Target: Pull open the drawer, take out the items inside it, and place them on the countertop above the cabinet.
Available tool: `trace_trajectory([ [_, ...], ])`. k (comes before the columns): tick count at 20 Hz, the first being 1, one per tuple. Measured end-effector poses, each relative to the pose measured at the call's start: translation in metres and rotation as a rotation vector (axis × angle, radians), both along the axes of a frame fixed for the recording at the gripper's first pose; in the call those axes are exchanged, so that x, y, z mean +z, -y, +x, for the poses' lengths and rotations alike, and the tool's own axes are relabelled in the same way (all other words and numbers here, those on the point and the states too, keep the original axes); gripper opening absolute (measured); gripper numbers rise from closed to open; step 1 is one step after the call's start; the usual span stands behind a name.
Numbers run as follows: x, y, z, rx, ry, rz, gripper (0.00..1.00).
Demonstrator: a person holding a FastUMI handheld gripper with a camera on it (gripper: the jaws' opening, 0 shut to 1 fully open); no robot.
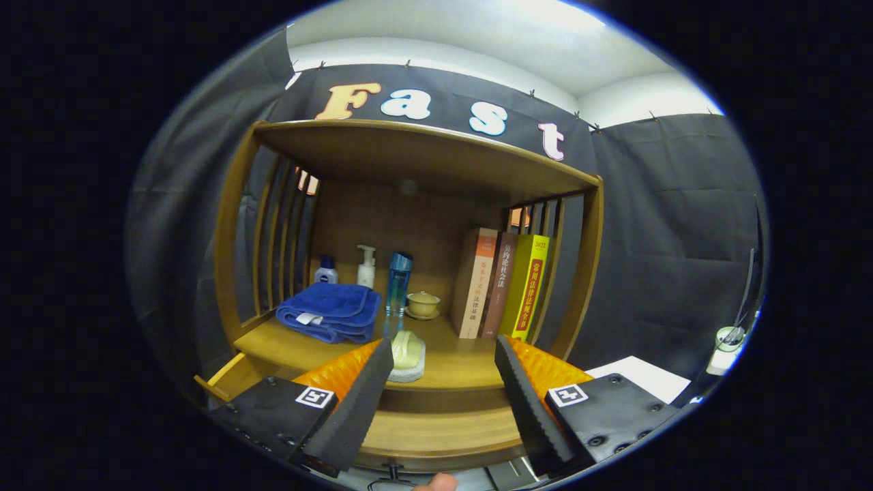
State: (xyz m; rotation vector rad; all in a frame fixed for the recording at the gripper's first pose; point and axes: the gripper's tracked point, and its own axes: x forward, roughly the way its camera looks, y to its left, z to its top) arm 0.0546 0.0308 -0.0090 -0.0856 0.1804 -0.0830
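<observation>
My gripper (443,344) is open with nothing between its fingers, which reach up to the front edge of the wooden countertop (464,365). A pale green soap-like item on a white pad (409,356) sits on that edge, right beside the left fingertip and partly hidden by it. Below the countertop, between the fingers, a wooden drawer front (443,429) with a small dark knob (392,468) faces me. I cannot see inside the drawer.
Further back on the countertop lie a folded blue towel (332,310), three bottles (366,267), a lidded cup on a saucer (423,303) and three upright books (505,283). A wooden shelf roof (423,146) hangs above. A person's fingertip (436,483) shows below the knob.
</observation>
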Motion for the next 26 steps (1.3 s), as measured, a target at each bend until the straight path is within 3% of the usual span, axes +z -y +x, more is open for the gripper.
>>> trace_trajectory([
  [4, -0.009, -0.017, -0.026, 0.037, 0.055, 0.047, 0.98],
  [17, -0.103, -0.007, -0.112, 0.019, 0.022, 0.113, 0.98],
  [26, -0.157, -0.015, -0.119, 0.044, -0.063, 0.118, 0.98],
])
